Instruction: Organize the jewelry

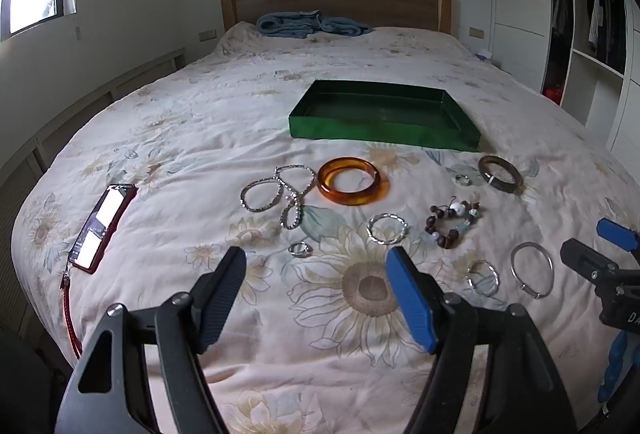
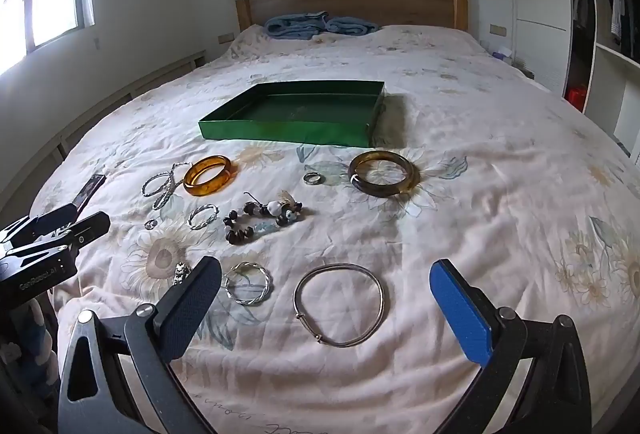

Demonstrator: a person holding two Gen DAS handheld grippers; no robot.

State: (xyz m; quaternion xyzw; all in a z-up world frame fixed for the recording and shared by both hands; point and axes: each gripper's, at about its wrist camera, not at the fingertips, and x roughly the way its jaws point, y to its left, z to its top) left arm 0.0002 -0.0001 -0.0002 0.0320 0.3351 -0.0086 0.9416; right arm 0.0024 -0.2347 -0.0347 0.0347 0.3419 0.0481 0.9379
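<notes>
A green tray (image 1: 376, 132) (image 2: 280, 133) lies on the bed, nothing in it. In front of it lie an amber bangle (image 1: 352, 181) (image 2: 209, 175), a dark brown bangle (image 1: 501, 173) (image 2: 382, 173), a silver chain (image 1: 280, 194) (image 2: 162, 184), a beaded bracelet (image 1: 452, 220) (image 2: 262, 218), twisted silver bracelets (image 1: 387, 229) (image 2: 247, 282), a thin silver bangle (image 1: 532, 269) (image 2: 339, 303) and small rings (image 1: 300, 249) (image 2: 313, 178). My left gripper (image 1: 316, 264) is open above the quilt near a ring. My right gripper (image 2: 326, 276) is open around the thin silver bangle.
A red-cased phone (image 1: 102, 228) lies at the bed's left edge. A blue blanket (image 1: 312, 24) lies by the wooden headboard (image 1: 340, 4). An open wardrobe (image 1: 592, 14) stands at the right. The floral quilt (image 1: 240, 114) covers the bed.
</notes>
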